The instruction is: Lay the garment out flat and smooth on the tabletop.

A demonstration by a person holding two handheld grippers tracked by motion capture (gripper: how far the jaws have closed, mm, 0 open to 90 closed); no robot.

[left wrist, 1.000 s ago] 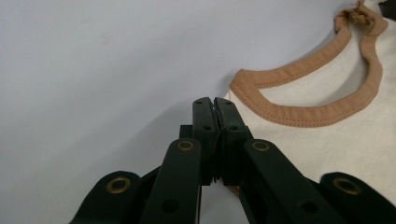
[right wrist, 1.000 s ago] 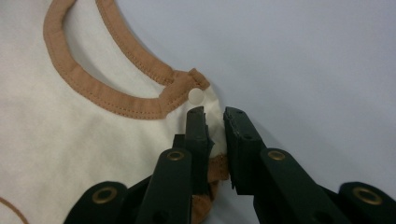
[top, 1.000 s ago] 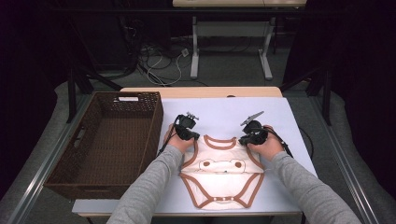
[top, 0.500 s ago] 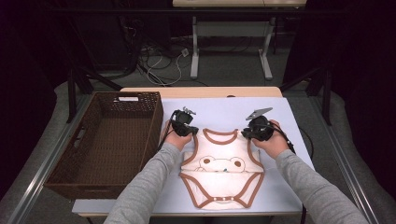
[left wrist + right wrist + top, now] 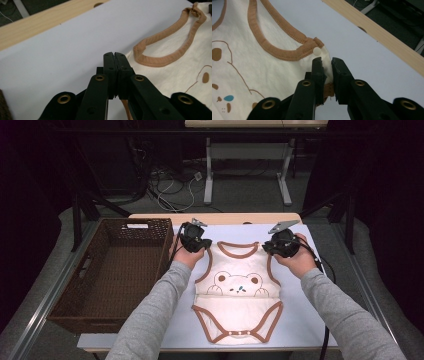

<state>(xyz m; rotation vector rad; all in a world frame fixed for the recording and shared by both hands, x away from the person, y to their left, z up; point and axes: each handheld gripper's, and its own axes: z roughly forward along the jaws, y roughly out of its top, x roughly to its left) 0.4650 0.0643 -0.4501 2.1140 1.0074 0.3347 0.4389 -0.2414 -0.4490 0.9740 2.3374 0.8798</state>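
At the near edge of the desk [image 5: 320, 330] the snap end of the baby bodysuit [image 5: 239, 295] lies flat on the white cover, and the garment reaches from there toward the far edge, about in the middle between the left and right edges. Compared with one second ago, the top part of the bodysuit is now pulled out further toward the far edge, so the bear face shows full and the neck opening is round; I judge that the person has just spread the garment flat, and that folding it or moving it to the basket can come next. A fold line still crosses the cloth below the bear. Further away, the left gripper [image 5: 115, 56] has its fingers pressed together on the left shoulder strap of the bodysuit, with brown trim coming out under them. The right gripper [image 5: 327, 62] is at the right shoulder strap, just below a small white snap button [image 5: 317, 51]; its fingers stand a little apart with the cloth edge between them, so the hold looks loosening, but I cannot tell this surely. The brown wicker basket [image 5: 115, 270] stands at the left edge of the desk, with nothing in it. I can read no brand, label or writing; the garment carries a bear drawing without letters.
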